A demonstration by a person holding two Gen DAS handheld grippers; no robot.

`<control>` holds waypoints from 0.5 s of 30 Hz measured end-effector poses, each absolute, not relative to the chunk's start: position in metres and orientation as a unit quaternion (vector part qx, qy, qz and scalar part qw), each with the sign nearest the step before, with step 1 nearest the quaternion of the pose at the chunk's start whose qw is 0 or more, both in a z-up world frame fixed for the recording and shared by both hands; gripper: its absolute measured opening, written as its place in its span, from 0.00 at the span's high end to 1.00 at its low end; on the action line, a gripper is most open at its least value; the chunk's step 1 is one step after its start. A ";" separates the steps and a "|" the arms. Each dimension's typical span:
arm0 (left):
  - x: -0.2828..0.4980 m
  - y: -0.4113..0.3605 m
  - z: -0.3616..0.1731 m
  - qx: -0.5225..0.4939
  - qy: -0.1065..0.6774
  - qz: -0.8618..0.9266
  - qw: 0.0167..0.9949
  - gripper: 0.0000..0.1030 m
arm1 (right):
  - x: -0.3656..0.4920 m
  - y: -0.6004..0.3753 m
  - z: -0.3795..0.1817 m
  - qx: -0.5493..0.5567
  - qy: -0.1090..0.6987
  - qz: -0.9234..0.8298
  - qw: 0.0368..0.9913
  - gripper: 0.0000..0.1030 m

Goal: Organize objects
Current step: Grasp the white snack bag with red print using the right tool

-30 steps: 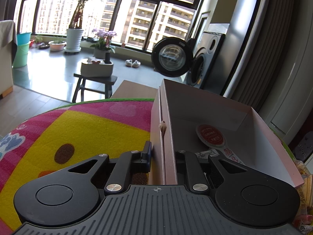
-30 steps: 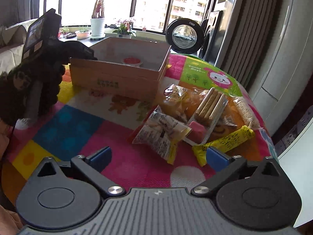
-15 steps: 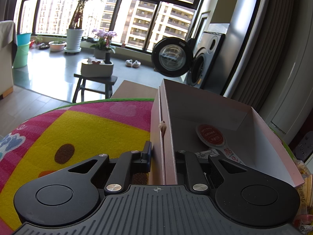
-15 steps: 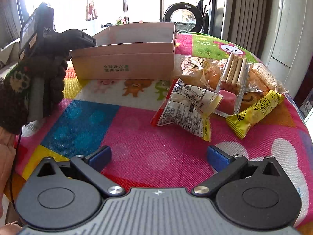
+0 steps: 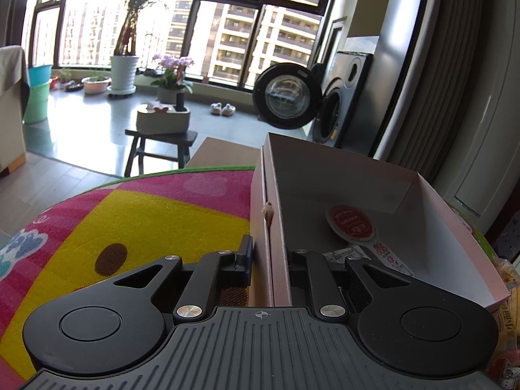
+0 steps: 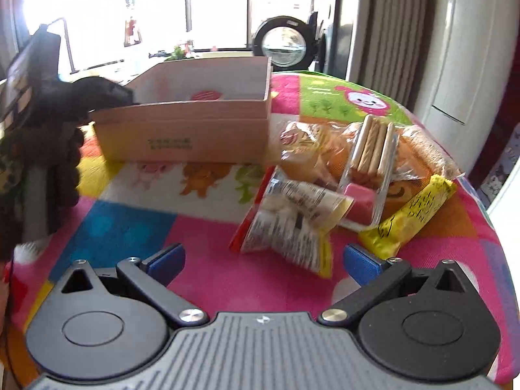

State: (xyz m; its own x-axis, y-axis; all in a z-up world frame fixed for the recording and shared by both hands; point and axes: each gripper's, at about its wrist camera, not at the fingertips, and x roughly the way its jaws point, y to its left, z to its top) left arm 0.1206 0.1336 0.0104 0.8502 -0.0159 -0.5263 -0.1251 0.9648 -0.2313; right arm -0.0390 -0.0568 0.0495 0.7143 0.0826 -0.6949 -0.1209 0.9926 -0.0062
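Here, the left gripper (image 5: 268, 260) is clamped on the near side wall of the shallow pale-pink cardboard box (image 5: 432, 214), one black finger outside the double-layered wall and the other inside, against its smooth white lining. On the box floor lie a round red-lidded cup (image 5: 351, 224) and a flat printed sachet (image 5: 386, 256) just beside it. The box sits on the round table, whose woven cartoon-print mat (image 5: 136, 217) shows coarse blocks of yellow, pink and blue. From the right wrist view, the right gripper (image 6: 263, 261) hovers low over the mat with its blue-padded fingers (image 6: 165, 260) spread wide apart and nothing between them. Just ahead of it lies a crinkly clear packet with a red edge and a yellow corner (image 6: 292, 224), holding pale rounded pieces (the print is too blurred to read). Behind that, touching it, are a clear plastic tray of long biscuit sticks with a pink block at its near end (image 6: 370, 162), several glossy bags of golden bread or pastry (image 6: 312, 143), and, to the right, a long yellow wrapped bar (image 6: 416, 214) lying at a slant. This heap rests close against the right end of the box. At the left edge of the view, a dark knitted glove (image 6: 61, 149) grips the handle of the left gripper.
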 end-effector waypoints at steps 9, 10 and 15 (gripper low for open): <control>0.120 0.134 0.010 -0.127 0.272 0.029 0.953 0.85 | -0.055 -0.077 0.049 -0.157 0.321 -0.048 0.933 0.01; 0.120 0.133 0.010 -0.123 0.271 0.031 0.954 0.85 | -0.059 -0.082 0.052 -0.149 0.321 -0.038 0.935 0.01; 0.118 0.123 0.013 -0.087 0.261 0.038 0.961 0.85 | -0.047 -0.090 0.058 -0.033 0.353 0.044 0.934 0.03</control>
State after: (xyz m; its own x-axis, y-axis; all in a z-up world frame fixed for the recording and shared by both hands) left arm 0.1178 0.1227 0.0126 0.8608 0.0276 -0.5083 -0.1182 0.9821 -0.1468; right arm -0.0474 -0.0899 0.0576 0.7471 0.0585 -0.6621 -0.1050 0.9940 -0.0307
